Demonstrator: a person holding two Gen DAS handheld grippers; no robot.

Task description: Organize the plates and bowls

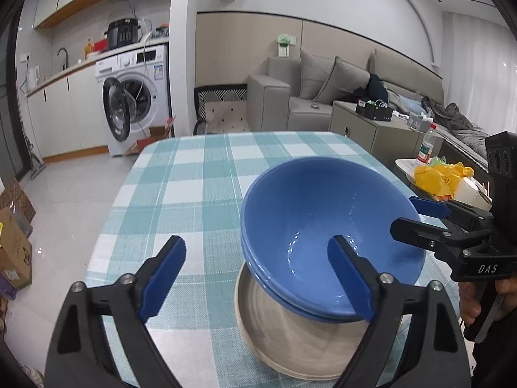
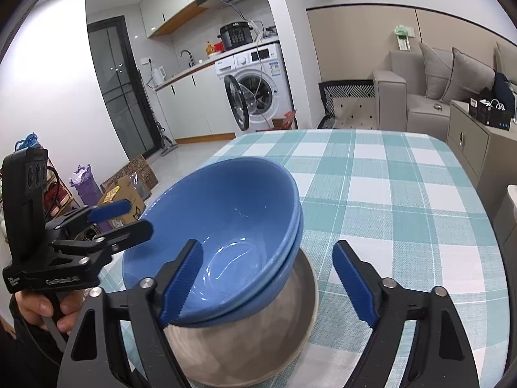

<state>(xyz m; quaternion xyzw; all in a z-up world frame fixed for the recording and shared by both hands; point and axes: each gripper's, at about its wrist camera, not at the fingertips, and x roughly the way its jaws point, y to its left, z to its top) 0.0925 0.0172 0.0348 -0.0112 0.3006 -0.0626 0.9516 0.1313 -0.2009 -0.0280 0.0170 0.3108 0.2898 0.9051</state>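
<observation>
Two blue bowls [image 1: 307, 220] [image 2: 226, 207] sit nested one inside the other on a beige plate [image 1: 290, 339] [image 2: 245, 349], near the front of a table with a teal checked cloth [image 1: 194, 177] [image 2: 387, 194]. My left gripper [image 1: 257, 242] is open at the stack's left side. One of its fingers reaches over the bowl rim and the other hangs over the cloth. My right gripper [image 2: 267, 246] is open at the stack's right side, likewise straddling the rim. No pad presses on the bowls. Each gripper shows in the other's view [image 1: 404, 213] [image 2: 140, 216], held by a hand.
A low side table to the right holds a yellow bag [image 1: 439, 177] and a bottle [image 1: 428, 145]. Cardboard boxes [image 2: 126, 194] stand on the floor to the left. A washing machine [image 1: 135, 97] with its door open and a sofa [image 1: 323, 97] lie beyond the table.
</observation>
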